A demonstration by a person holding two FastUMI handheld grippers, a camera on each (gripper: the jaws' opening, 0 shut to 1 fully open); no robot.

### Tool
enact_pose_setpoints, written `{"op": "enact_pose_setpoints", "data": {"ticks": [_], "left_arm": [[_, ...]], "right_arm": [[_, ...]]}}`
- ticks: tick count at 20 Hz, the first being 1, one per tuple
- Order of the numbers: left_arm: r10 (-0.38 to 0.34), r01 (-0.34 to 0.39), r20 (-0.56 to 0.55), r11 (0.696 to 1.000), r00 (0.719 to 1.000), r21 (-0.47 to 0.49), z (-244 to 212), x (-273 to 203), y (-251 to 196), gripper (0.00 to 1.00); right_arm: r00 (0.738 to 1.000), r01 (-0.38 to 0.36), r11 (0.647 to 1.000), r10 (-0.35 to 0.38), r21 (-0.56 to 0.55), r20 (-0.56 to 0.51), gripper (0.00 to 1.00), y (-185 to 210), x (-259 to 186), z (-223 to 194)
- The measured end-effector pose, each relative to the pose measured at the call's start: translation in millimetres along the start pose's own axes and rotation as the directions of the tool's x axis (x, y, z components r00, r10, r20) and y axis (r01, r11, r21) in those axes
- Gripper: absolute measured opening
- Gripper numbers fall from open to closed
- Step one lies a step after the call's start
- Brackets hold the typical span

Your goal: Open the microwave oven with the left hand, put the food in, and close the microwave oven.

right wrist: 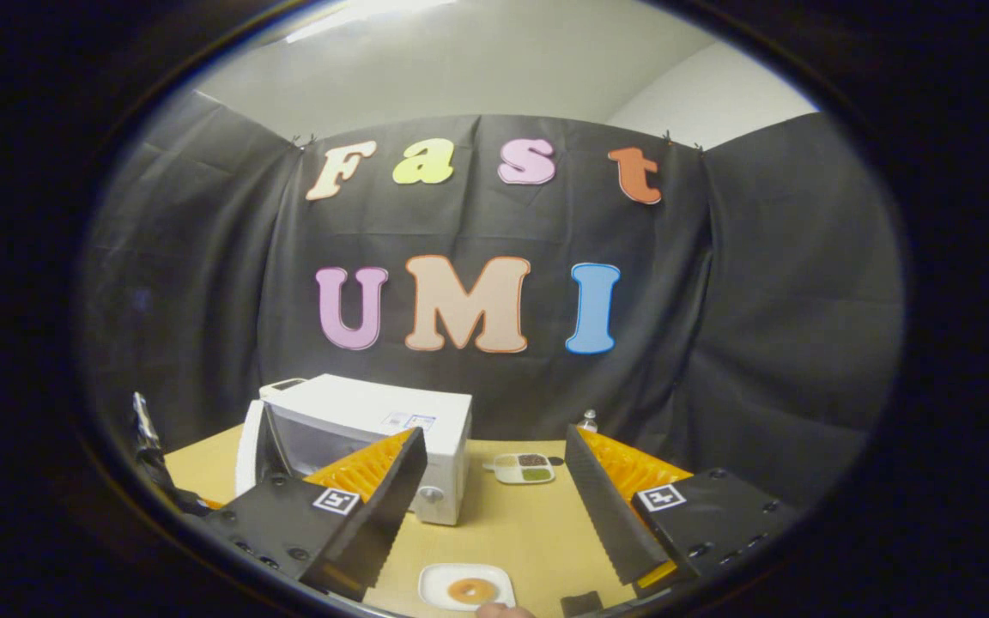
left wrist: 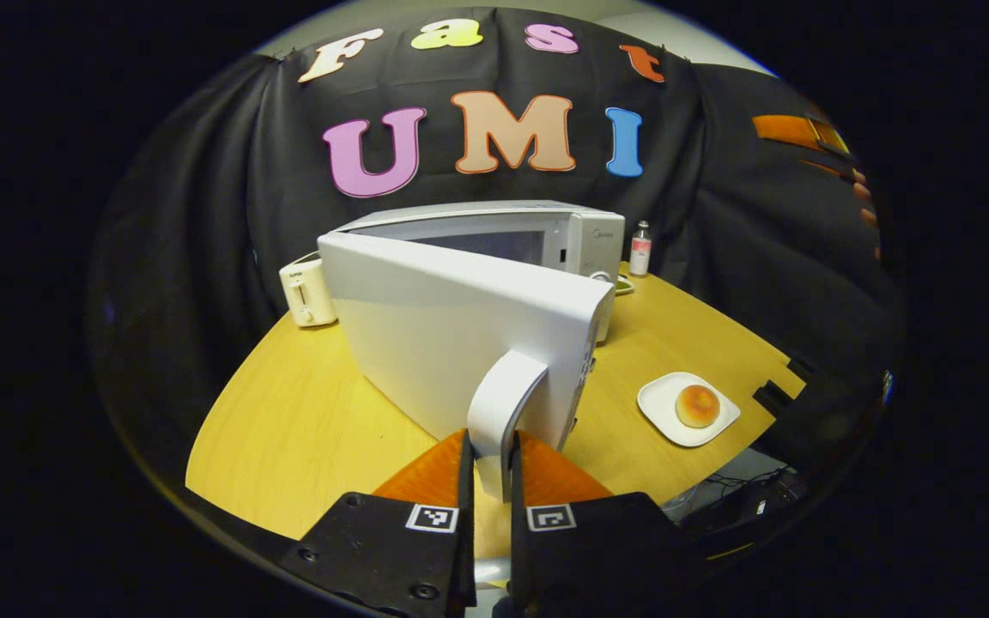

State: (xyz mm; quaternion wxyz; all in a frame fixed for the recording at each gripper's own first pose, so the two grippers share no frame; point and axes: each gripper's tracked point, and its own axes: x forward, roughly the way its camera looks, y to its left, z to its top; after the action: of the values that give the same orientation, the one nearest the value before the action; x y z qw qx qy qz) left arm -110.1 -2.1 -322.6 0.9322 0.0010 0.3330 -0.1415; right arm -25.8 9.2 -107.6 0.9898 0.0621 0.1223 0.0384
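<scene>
The left tongs [left wrist: 491,468] are clamped narrow on the handle [left wrist: 503,403] of the microwave [left wrist: 503,236], whose door [left wrist: 452,343] stands swung well open over the wooden table [left wrist: 288,429]. The right tongs [right wrist: 494,506] hang wide and hold nothing, above a white plate [left wrist: 688,408] near the table's front edge. A round bun [left wrist: 697,405] sits on the plate, apart from the microwave.
</scene>
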Motion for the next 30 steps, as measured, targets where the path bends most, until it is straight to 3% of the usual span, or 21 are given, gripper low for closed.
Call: {"op": "enact_pose_setpoints", "data": {"ticks": [1, 6, 7, 8, 9, 12, 15, 18, 20, 23, 30], "left_arm": [[0.017, -0.017, -0.021, 1.000, 1.000, -0.008, -8, -4, 10, 0.16], [0.098, -0.098, -0.003, 0.994, 0.995, -0.038, -17, -30, 64, 0.30], [0.129, -0.129, 0.002, 0.990, 0.992, -0.056, -18, -34, 77, 0.38], [0.157, -0.156, 0.000, 0.985, 0.988, -0.078, -20, -36, 91, 0.59], [0.181, -0.179, 0.001, 0.979, 0.984, -0.101, -21, -41, 101, 0.69], [0.228, -0.225, 0.010, 0.966, 0.974, -0.127, -25, -53, 126, 0.78], [0.252, -0.248, 0.011, 0.959, 0.968, -0.140, -30, -66, 143, 0.78], [0.288, -0.284, 0.024, 0.954, 0.957, -0.093, -30, -79, 150, 0.78], [0.301, -0.298, 0.045, 0.952, 0.952, -0.062, -25, -90, 153, 0.78], [0.322, -0.316, 0.065, 0.945, 0.945, -0.089, -18, -108, 159, 0.76], [0.441, -0.416, 0.135, 0.891, 0.887, -0.181, 24, -157, 205, 0.76]], "right_arm": [[1.000, -0.018, 1.000, 0.018, 0.011, 0.010, 1.00, 8, 0, -4], [0.998, 0.039, 0.998, -0.035, 0.057, -0.060, 1.00, 14, 6, -66], [0.996, 0.054, 0.997, -0.049, 0.060, -0.077, 0.97, 14, 6, -77], [0.994, 0.062, 0.996, -0.056, 0.061, -0.089, 0.97, 15, 6, -88], [0.993, 0.068, 0.996, -0.062, 0.060, -0.096, 0.97, 17, 8, -96], [0.989, 0.081, 0.996, -0.076, 0.035, -0.126, 0.97, 18, 12, -125], [0.979, 0.083, 0.996, -0.078, 0.019, -0.191, 0.97, 22, 16, -166], [0.959, 0.090, 0.996, -0.094, -0.027, -0.269, 0.97, 20, 17, -216], [0.936, 0.077, 0.996, -0.089, -0.050, -0.340, 0.98, 22, 15, -256], [0.901, 0.077, 0.995, -0.095, -0.060, -0.422, 1.00, 19, 7, -299], [0.823, 0.056, 0.994, -0.099, -0.093, -0.559, 0.99, 21, 4, -369]]}}
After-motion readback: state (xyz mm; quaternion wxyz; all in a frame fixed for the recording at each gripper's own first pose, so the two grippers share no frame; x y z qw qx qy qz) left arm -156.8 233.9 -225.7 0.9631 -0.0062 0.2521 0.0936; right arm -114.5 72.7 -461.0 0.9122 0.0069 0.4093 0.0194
